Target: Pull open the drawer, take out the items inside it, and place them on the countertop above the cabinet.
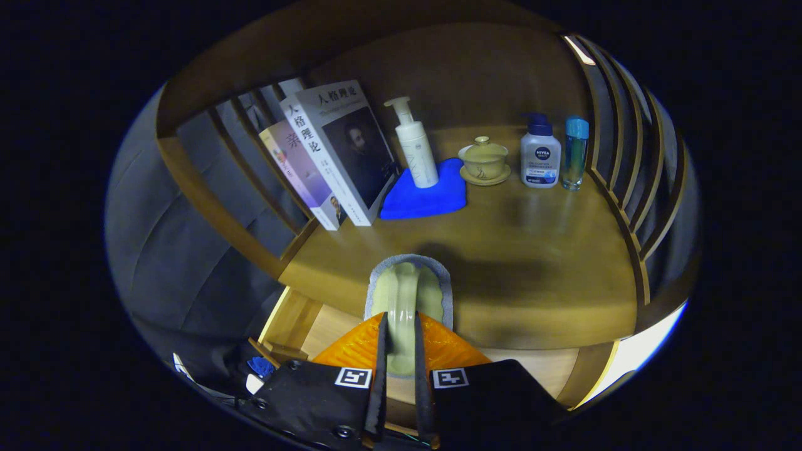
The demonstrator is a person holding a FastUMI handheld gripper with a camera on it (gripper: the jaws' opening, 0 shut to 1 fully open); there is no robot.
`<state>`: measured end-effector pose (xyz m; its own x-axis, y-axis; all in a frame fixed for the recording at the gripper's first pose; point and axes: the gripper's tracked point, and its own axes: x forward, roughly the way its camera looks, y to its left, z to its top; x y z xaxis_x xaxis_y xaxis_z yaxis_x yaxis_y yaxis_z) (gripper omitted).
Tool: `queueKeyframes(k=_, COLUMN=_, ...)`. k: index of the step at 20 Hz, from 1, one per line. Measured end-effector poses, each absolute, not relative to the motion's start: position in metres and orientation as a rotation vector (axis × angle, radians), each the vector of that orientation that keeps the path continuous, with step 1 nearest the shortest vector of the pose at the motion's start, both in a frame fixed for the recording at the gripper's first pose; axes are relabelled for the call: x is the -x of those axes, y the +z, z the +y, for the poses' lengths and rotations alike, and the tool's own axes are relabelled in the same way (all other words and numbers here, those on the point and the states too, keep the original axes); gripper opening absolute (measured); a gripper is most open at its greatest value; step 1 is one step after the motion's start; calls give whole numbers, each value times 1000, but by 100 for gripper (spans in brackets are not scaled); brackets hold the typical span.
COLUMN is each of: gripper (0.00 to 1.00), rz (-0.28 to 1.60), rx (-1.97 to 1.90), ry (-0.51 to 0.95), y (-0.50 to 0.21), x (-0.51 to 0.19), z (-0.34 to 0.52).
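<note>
Gripper (401, 351) fingers at the bottom centre of the frame sit narrow, clamped on both sides of a pale green scrub brush (404, 294), held over the front edge of the wooden countertop (539, 269). Beneath it, lower left, the open drawer (313, 326) shows.

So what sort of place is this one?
Likely a staged home nook: a wooden cabinet top with books, toiletry bottles and a lidded teacup. The gripper is shut on a pale green item.
</note>
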<state>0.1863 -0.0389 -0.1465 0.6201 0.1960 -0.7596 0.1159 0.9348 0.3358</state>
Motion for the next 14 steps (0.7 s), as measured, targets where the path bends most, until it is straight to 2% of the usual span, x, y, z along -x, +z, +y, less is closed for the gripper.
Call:
queueKeyframes(k=8, gripper=21, rz=880, rx=-379, ry=-79, y=-158, x=-241, z=-73)
queueKeyframes(k=14, gripper=21, rz=919, rx=-409, ry=-117, y=-173, x=-260, z=-81)
